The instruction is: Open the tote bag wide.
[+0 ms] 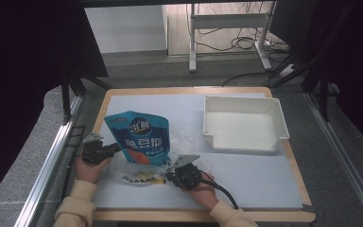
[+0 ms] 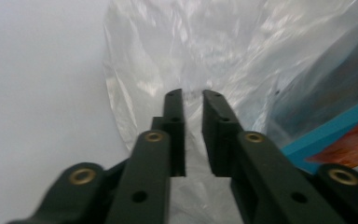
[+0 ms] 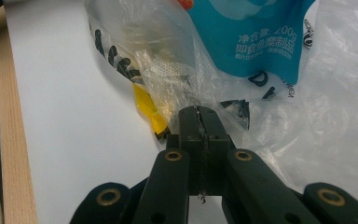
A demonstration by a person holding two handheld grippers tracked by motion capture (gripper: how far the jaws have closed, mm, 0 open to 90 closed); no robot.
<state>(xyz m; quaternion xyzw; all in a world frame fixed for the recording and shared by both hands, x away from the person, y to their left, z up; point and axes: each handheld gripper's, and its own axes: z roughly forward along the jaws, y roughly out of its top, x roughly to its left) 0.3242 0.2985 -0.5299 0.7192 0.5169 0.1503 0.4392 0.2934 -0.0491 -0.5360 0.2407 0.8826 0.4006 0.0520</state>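
A person at a bench [image 1: 246, 189] works a teal snack pouch [image 1: 142, 142] and a clear plastic bag [image 1: 137, 172] with a hand-held tool in each hand. The pouch stands partly inside the bag's mouth, between the two tools.

The right tool [image 3: 199, 122] has its jaws pressed together on a gathered fold of the bag's film, with the pouch just ahead of and above its tips and a yellow item inside the bag just to its left.

The left tool [image 2: 192, 100] has its jaws slightly spread, with a narrow gap between them. Bag film lies ahead and under them; the pads do not appear to press it. The pouch sits off to its right.

The step in hand looks like bagging the pouch, or drawing it out. Next, the left tool likely needs a fresh pinch on the bag's edge.

A white tray [image 1: 244, 124] sits well beyond the right tool.
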